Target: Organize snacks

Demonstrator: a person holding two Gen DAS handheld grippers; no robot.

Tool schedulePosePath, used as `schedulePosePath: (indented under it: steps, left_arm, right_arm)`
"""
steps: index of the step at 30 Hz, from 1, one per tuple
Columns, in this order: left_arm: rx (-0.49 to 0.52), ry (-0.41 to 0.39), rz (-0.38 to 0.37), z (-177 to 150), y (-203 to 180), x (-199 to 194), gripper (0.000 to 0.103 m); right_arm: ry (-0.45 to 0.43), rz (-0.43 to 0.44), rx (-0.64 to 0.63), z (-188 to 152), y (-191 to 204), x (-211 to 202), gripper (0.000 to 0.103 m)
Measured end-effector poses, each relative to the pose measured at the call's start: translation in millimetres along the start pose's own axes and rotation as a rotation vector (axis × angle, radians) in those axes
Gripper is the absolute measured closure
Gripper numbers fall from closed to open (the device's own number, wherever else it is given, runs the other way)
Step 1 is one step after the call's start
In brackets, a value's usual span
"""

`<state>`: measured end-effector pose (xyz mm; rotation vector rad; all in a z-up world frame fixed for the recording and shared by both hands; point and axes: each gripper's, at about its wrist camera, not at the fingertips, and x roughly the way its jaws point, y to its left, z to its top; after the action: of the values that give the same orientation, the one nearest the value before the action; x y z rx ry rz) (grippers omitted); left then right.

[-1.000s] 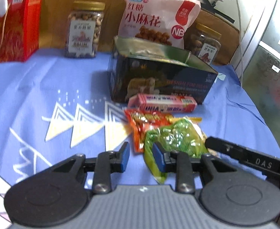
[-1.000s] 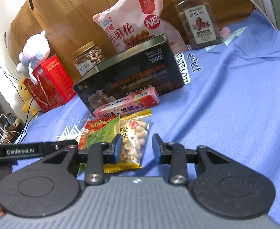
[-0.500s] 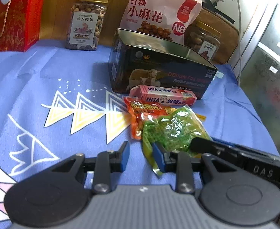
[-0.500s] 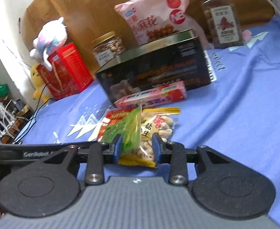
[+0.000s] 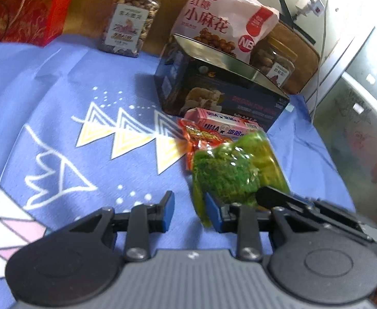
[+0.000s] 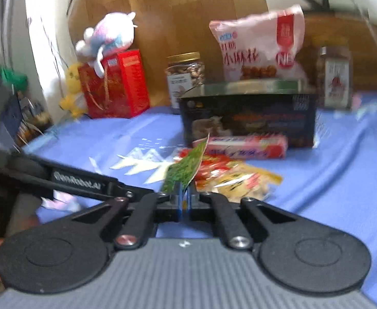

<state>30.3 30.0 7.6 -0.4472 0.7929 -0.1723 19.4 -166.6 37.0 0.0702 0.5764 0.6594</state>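
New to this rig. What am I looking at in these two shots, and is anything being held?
No robot arm here: a person holds a two-finger gripper in each hand, and each gripper carries a fisheye camera looking along its fingers. One picture is from the left hand, the other from the right.

On the blue cloth stands an open dark tin, with a pink candy box, a red snack packet and a peanut packet in front. Behind are a big pink bag, two nut jars and a red gift box.

The right gripper is shut on the edge of the green snack packet, lifting it. The left gripper is partly open and holds nothing; the green packet's lower edge hangs just by its right finger.
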Motion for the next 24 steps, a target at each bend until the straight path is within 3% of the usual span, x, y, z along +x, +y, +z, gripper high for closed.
schedulePosePath:
  steps: [2,9,13,18,24]
  left_arm:
    - [-0.046,0.002,-0.055,-1.1,9.5,-5.8,0.055]
    - [-0.041,0.012,-0.09,-12.1,12.7,-16.6,0.054]
    - [-0.078,0.029,-0.146,-17.3,16.3,-19.5,0.049]
    - [-0.218,0.065,-0.286,-19.7,36.0,-22.9,0.047]
    - [-0.341,0.092,-0.409,-28.4,54.5,-23.1,0.043]
  right_arm:
    - [0.034,0.081,0.145,2.5,-15.3,-2.5,0.098]
    - [0.236,0.277,0.543,-36.2,-57.4,11.5,0.1]
    - [0.232,0.375,0.712,-46.7,-71.7,6.7,0.1]
    - [0.198,0.508,0.956,-58.9,-91.7,0.3,0.1]
    - [0.156,0.631,1.09,-63.6,-98.6,-4.3,0.1]
